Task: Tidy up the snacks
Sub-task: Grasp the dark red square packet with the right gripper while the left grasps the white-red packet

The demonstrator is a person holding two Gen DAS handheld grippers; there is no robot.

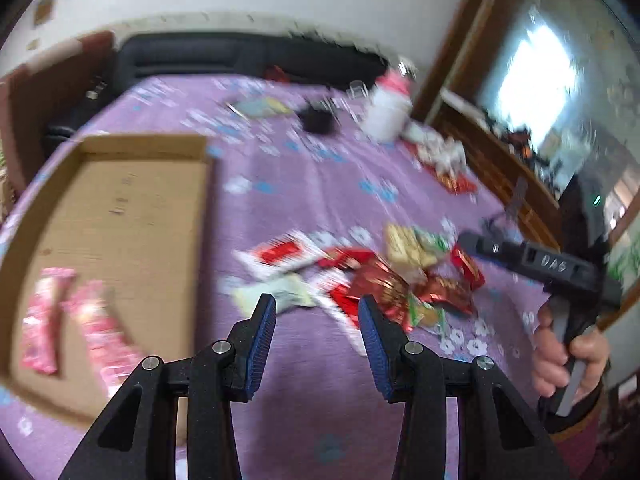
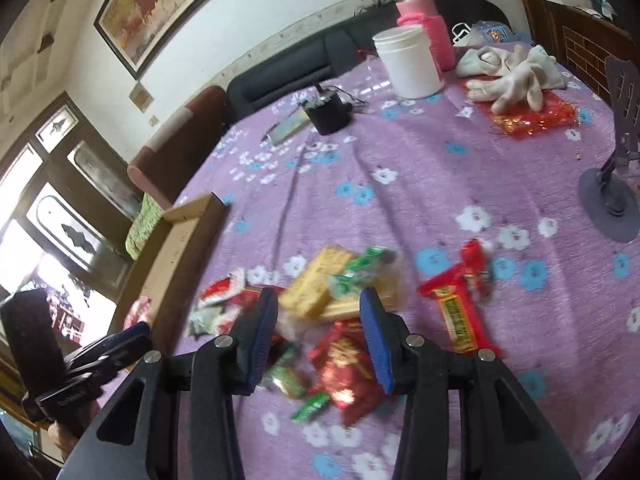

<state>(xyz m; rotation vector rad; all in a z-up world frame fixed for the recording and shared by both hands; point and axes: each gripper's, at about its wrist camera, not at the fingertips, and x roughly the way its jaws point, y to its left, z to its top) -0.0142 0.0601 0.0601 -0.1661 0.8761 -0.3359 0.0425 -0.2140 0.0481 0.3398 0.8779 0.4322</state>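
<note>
A purple flowered tablecloth (image 2: 440, 168) covers the whole table, and on its left side sits a shallow cardboard box (image 1: 120, 208), the biggest thing there and plainly where the snacks are meant to go. So far it holds only two pink packets (image 1: 68, 320) lying side by side at its near left corner; the rest of its floor is bare cardboard. At the far end of the table stand a white tub (image 2: 408, 60) with a pink flask (image 2: 428, 28) just behind it, a pair of pale gloves (image 2: 512, 68) resting on a red mesh bag (image 2: 532, 120), and a small black device (image 2: 328, 112), none of which looks part of the job. The loose pile of snacks (image 1: 360, 276) lies to the right of the box, near the table's front: red foil packets, a white-and-red wrapper, yellow biscuit packs (image 2: 316, 284) with green-wrapped pieces against them, and one long red bar (image 2: 460, 312) a little apart to the right. The left gripper (image 1: 316, 320) hangs over the near edge of the pile with its blue fingers spread wide and nothing between them. The right gripper (image 2: 318, 316) hovers above the middle of the pile, fingers likewise wide and empty, straddling the biscuit packs and a red foil packet from above; motion blur hides whether they touch anything. I'd judge the sorting barely begun: two packets boxed, nearly the whole pile still waiting.
</note>
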